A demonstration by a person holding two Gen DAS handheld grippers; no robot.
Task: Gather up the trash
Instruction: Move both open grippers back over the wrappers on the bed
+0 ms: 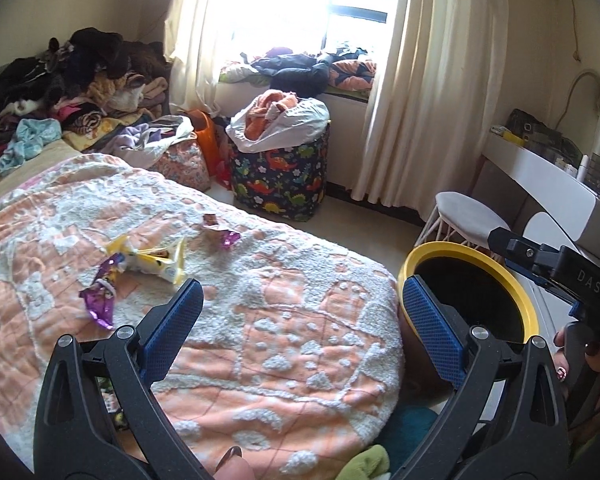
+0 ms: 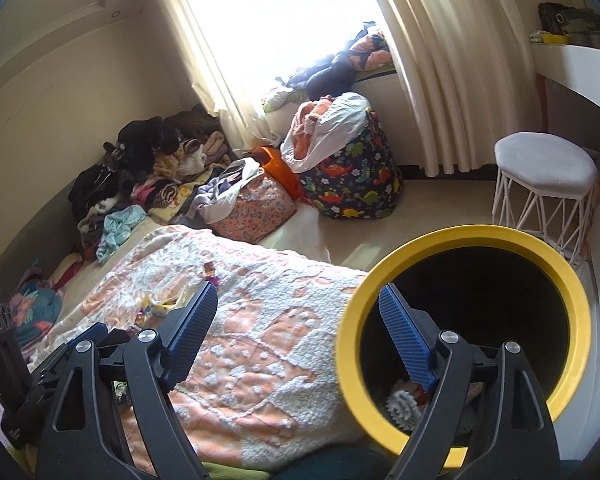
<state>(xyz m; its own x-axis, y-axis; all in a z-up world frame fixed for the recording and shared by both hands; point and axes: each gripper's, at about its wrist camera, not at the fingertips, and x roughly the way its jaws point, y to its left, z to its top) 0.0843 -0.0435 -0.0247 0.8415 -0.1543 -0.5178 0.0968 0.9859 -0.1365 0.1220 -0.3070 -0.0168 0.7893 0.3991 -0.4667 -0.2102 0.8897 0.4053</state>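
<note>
Candy wrappers lie on the orange-and-white blanket (image 1: 268, 320): a purple wrapper (image 1: 100, 300), a yellow-white wrapper (image 1: 156, 260) and a small purple wrapper (image 1: 224, 236). A yellow-rimmed black bin (image 1: 512, 280) stands at the bed's right; in the right wrist view (image 2: 576, 300) it holds a grey crumpled item (image 2: 400, 404). My left gripper (image 1: 300, 316) is open and empty above the blanket, right of the wrappers. My right gripper (image 2: 296, 324) is open and empty, its right finger over the bin's mouth. The wrappers (image 2: 156, 306) show small beyond its left finger.
A dinosaur-print laundry basket (image 1: 284, 176) full of cloth stands by the window. Clothes pile (image 1: 72, 92) at the bed's far end. A white stool (image 2: 544, 184) and a white desk (image 1: 540, 172) stand at the right. Curtains (image 1: 428, 80) hang behind.
</note>
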